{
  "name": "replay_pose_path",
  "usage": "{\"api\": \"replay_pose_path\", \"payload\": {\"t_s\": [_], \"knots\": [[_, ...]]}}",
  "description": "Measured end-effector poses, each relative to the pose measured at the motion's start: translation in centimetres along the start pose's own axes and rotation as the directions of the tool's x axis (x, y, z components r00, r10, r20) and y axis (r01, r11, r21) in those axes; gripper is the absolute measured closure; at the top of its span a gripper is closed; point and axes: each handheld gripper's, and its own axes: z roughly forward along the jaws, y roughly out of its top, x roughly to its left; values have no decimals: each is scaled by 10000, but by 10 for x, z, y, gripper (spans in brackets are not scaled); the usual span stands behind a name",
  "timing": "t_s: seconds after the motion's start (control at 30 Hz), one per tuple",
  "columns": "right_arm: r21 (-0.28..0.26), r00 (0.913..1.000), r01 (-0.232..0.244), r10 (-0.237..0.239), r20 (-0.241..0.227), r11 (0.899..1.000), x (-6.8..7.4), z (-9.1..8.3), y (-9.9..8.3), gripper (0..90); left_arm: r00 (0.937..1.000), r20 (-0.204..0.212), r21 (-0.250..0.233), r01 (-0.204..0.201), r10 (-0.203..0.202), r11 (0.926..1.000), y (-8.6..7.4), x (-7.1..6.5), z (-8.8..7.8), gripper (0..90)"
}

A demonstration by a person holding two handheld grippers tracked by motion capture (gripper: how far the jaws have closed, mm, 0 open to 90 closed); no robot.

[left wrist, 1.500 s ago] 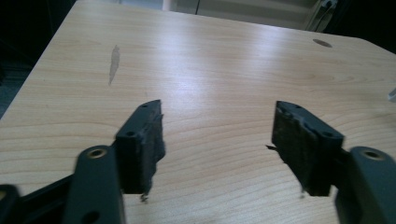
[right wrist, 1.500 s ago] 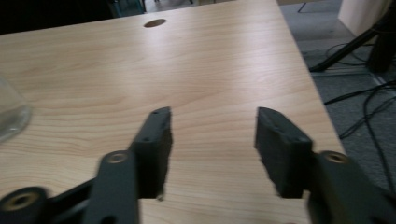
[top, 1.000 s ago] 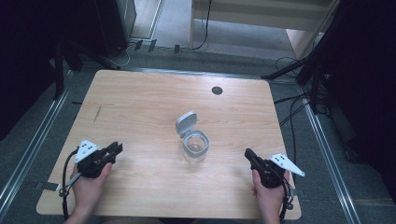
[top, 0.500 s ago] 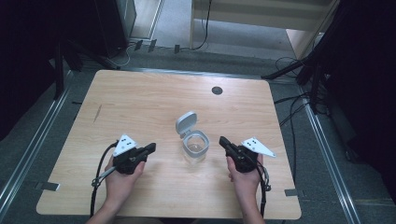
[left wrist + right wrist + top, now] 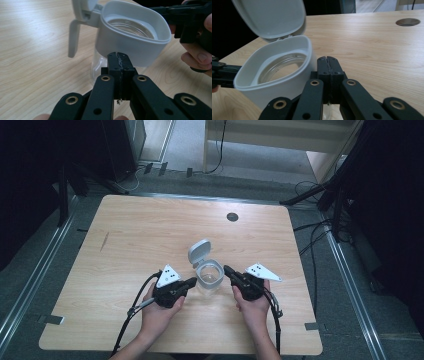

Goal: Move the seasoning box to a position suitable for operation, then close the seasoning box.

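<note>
Jar [image 5: 209, 277] is standing upright near the desk [image 5: 150, 235] centre, its lid [image 5: 199, 252] hanging open at the back. Left claw [image 5: 192, 282] and right claw [image 5: 226, 269] are flanking it just beside the white rim, both with jaws pressed together, gripping nothing.

A light wooden table [image 5: 150, 235] with rounded corners carries a round cable hole [image 5: 232, 216] near its far edge; dark cables [image 5: 312, 245] trail over the grey floor [image 5: 350, 305] at right; a pale wooden cabinet [image 5: 280, 135] stands behind.
</note>
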Motion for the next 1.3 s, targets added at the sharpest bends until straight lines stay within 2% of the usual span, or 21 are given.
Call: {"api": "replay_pose_path", "payload": {"t_s": [0.07,0.13,0.37,0.6,0.67,0.73,0.8,0.83,0.87,0.9,0.93,0.97,1.0,1.03,1.1,1.17,1.2,1.23,1.27,1.3], "knots": [[19,10000,60,-60,37,10000,3,-1,-1,900,9999,-143,-32,-23,22,10000,0,0,0,900],[14,9999,-53,53,-128,10000,6,-4,-3,900,9994,-333,-87,44,-47,10000,0,2,-2,900],[129,9992,182,-178,-356,9998,21,-8,-7,900,9985,-545,-273,97,-112,9996,1,9,-7,900],[146,9986,232,-224,-476,9996,27,-8,-8,900,9982,-506,-447,296,-319,9986,2,14,-11,900],[116,9978,209,-201,-639,9997,27,-8,-8,900,9979,-577,-445,276,-301,9986,2,15,-11,900],[53,9969,236,-231,-756,9997,27,-8,-8,900,9976,-522,-571,416,-446,9975,2,16,-13,900],[32,9977,201,-198,-644,9998,27,-8,-7,900,9970,-602,-730,450,-494,9963,1,19,-16,848],[5,9981,170,-169,-597,9999,26,-7,-6,900,9949,-873,-885,431,-508,9951,0,23,-19,803],[5,9981,170,-169,-597,9999,26,-7,-6,900,9949,-873,-885,431,-508,9951,0,23,-19,739],[-19,9992,68,-69,-382,10000,22,-7,-3,900,9842,-1688,-1212,337,-541,9921,-4,34,-28,664],[-19,9992,68,-69,-382,10000,22,-7,-3,900,9842,-1688,-1212,337,-541,9921,-4,34,-28,616],[-27,9995,-56,55,-309,10000,19,-7,-1,900,9751,-2076,-1448,480,-778,9883,-8,45,-34,616],[-31,9997,-202,202,-153,9998,13,-7,3,900,9677,-2283,-1603,709,-1069,9845,-15,62,-44,480],[-32,9998,-175,175,-127,9998,10,-6,4,900,9626,-2447,-1617,778,-1163,9838,-21,74,-52,442],[32,9997,-248,248,-13,9997,4,-5,8,900,9447,-2921,-1629,1045,-1492,9811,-35,98,-69,329],[54,9995,-290,290,85,9996,-2,-2,12,900,9316,-3028,-1536,1608,-2013,9750,-49,122,-87,256],[54,9996,-218,217,165,9997,-4,0,15,900,9208,-3238,-1467,1785,-2177,9730,-55,131,-96,211],[50,9995,-213,211,214,9998,-6,2,18,900,9085,-3563,-1420,1783,-2183,9737,-60,139,-105,185],[50,9995,-213,211,214,9998,-6,2,18,900,9085,-3563,-1420,1783,-2183,9737,-60,139,-105,163],[16,9996,-166,165,234,9999,-8,4,21,900,8931,-3993,-1418,1632,-2073,9763,-66,147,-116,163]]}}
